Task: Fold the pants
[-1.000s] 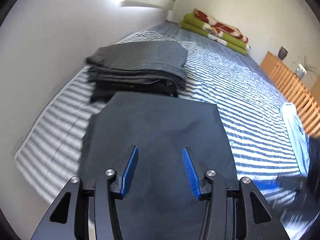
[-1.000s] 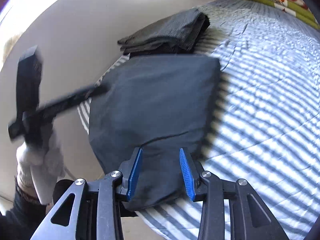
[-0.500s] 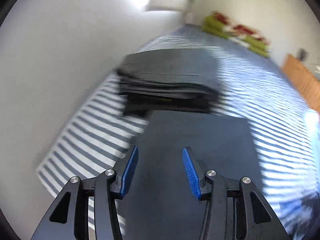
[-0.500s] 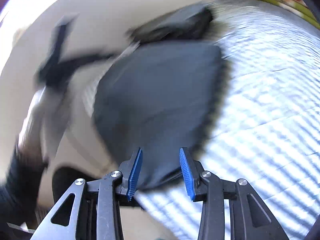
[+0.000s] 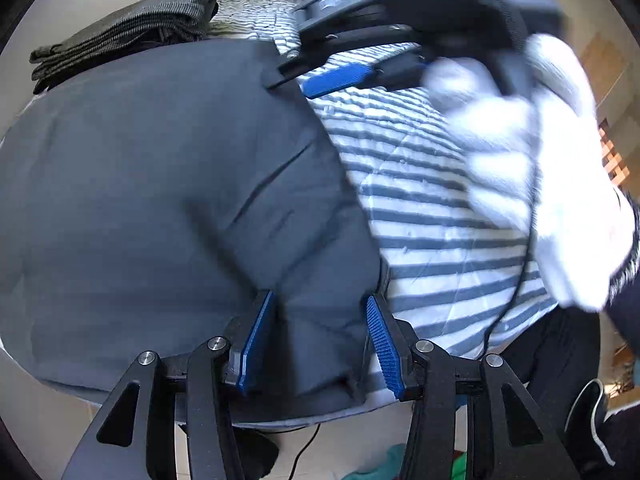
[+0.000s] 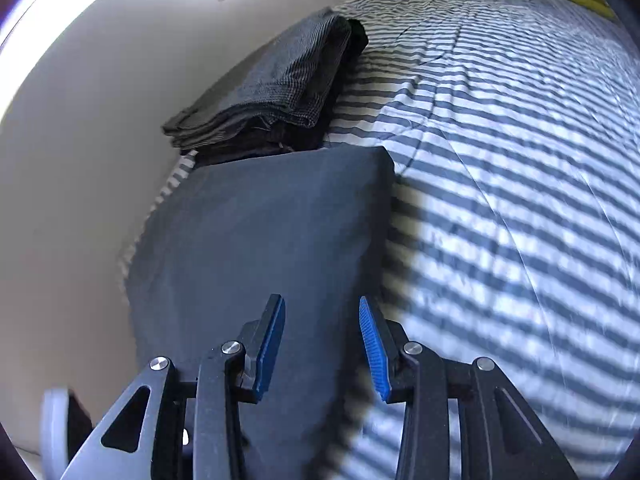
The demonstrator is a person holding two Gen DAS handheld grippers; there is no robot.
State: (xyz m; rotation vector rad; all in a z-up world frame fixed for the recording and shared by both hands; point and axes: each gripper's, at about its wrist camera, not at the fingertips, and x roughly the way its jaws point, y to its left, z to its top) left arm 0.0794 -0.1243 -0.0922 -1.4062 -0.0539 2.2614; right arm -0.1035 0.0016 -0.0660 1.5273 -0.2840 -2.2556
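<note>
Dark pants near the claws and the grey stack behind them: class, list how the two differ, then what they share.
1. The dark pants are plain slate-blue cloth; the grey stack has a fine woven check on top.
2. The dark pants are one flat folded piece; the grey stack is several garments piled, so it stands higher.
3. The dark pants lie nearer the bed's end.

Shared: both are folded and rest on the striped bedcover.

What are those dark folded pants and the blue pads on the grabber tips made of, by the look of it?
The dark pants look like a smooth, matte woven cloth, perhaps cotton or a blend: soft creases, no shine. The blue pads on the right gripper look like ribbed rubber or soft plastic, with fine ridges along the edge. The black gripper frames look like matte hard plastic with metal pins. Neither can be confirmed by sight alone.
</note>
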